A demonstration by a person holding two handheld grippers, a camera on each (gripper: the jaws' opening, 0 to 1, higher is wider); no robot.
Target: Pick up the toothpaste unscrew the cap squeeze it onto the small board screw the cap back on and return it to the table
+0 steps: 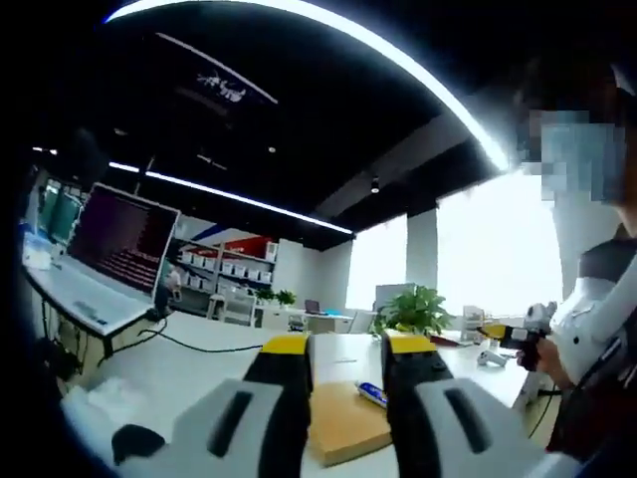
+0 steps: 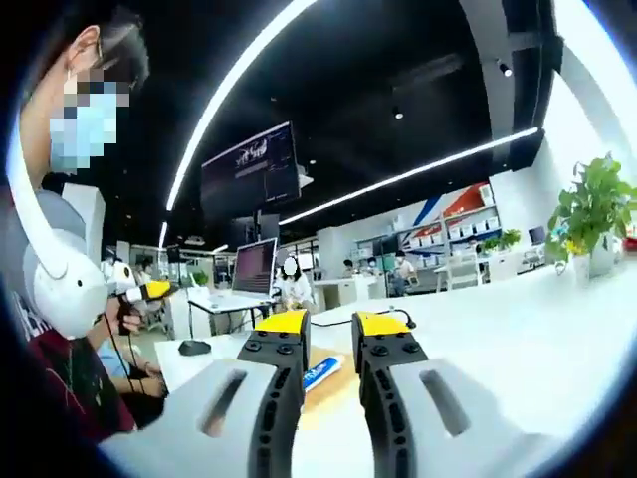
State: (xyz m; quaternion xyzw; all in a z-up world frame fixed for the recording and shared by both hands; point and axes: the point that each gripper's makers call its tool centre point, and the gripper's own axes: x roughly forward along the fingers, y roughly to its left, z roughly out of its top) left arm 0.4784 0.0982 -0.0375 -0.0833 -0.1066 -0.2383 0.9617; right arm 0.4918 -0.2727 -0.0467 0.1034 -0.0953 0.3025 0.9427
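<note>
Left gripper view: toothpaste (image 1: pixel 371 394) between fingers (image 1: pixel 287 351), untouched.

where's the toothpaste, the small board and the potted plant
toothpaste (image 1: pixel 371 394), left gripper view, middle of the tube
small board (image 1: pixel 343 423), left gripper view, bare top face
potted plant (image 2: pixel 587 214), right gripper view, its leaves

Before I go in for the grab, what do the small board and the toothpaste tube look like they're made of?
The small board looks like wood or fibreboard: flat tan face, matte, with a visible edge; grain is too blurred to tell. The toothpaste looks like a soft plastic tube: blue and white printed skin with a slight sheen. It lies on the board, seen between the open jaws of each gripper.
</note>
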